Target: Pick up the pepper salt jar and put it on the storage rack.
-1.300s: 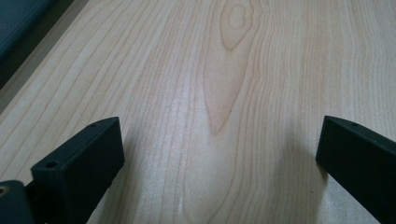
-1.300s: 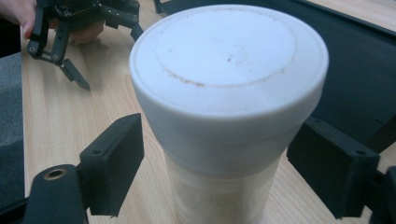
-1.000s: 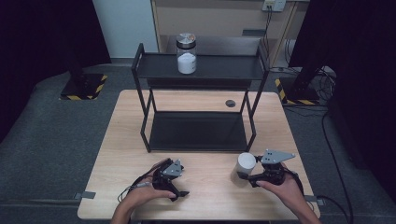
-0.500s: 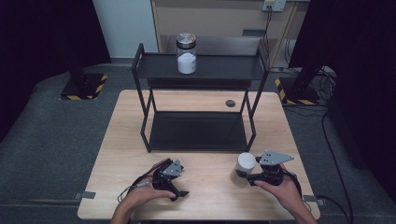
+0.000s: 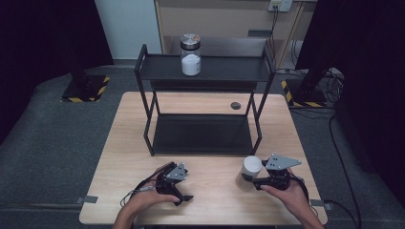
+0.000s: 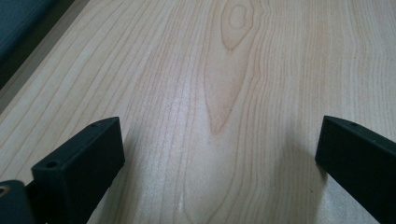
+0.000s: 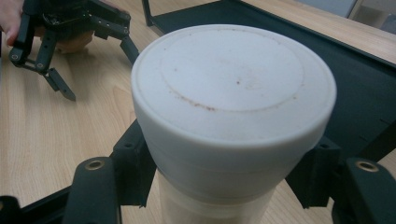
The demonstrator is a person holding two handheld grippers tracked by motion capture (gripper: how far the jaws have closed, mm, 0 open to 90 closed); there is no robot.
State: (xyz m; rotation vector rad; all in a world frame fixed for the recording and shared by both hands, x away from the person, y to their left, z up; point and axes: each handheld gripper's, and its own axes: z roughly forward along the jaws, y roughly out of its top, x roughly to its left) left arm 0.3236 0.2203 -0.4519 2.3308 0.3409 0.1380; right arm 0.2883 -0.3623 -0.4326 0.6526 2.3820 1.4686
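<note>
A jar with a white lid stands upright near the table's front right. My right gripper is shut on it just below the lid; its jaws have just been closing on it. In the right gripper view the lid sits large between the two black jaws, whose pads press on the jar's sides. My left gripper rests at the front left of the table, held in a hand. It is open, with bare wood between its jaws. It also appears, open, in the right gripper view.
A black two-tier rack stands at the middle and back of the wooden table. A glass jar with a metal lid and white contents is on its top shelf. A small dark round thing lies behind the rack.
</note>
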